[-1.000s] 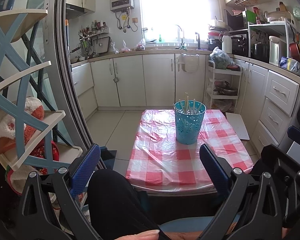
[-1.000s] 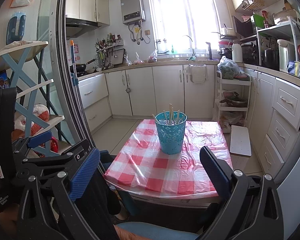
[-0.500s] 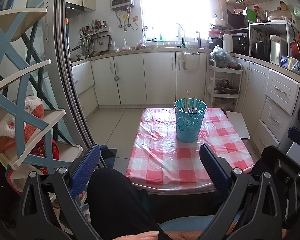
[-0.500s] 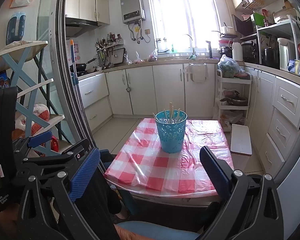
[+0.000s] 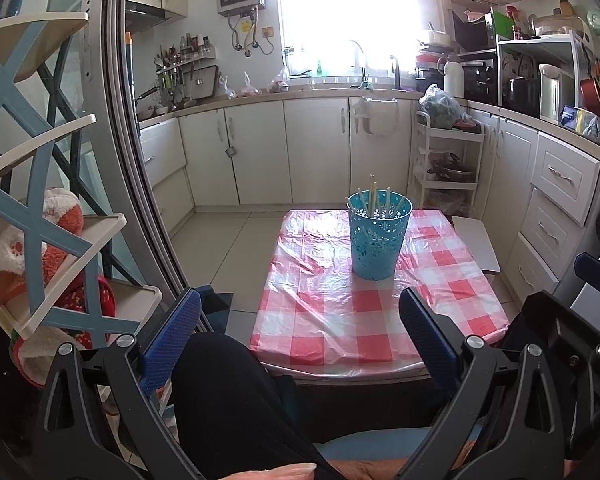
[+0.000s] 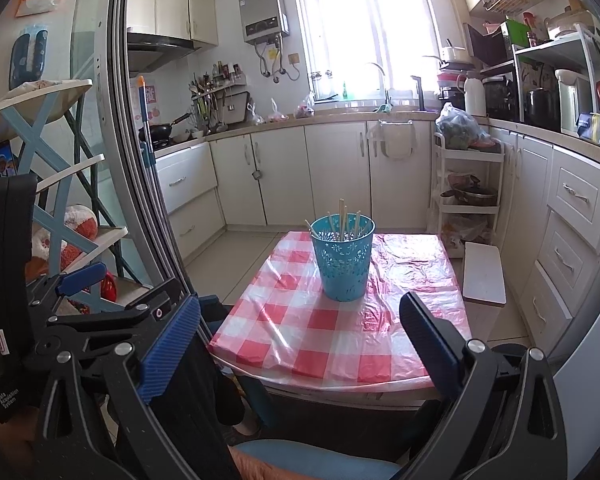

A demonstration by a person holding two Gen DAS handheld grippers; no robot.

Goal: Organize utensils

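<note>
Holder: a perforated turquoise utensil holder (image 5: 379, 238) stands upright on the table (image 5: 332, 320), right of the frame's centre in the left wrist view and near centre in the right wrist view (image 6: 343, 258).
Contents: several pale chopsticks (image 5: 373, 199) stand inside it, tips poking above the rim and leaning different ways; the same bundle shows in the right wrist view (image 6: 342, 219). I cannot count them for sure.
Table: covered by a red-and-white checked cloth under clear plastic film, filling the lower middle of both frames.
Left gripper (image 5: 298, 330): blue pads spread wide, nothing between them, low in the frame and well short of the holder.
Right gripper (image 6: 300, 334): likewise spread wide and empty, near the table's front edge.
Trolley: a white tiered cart (image 6: 470, 196) at right holds a bagged bundle on top and a pan lower down.
</note>
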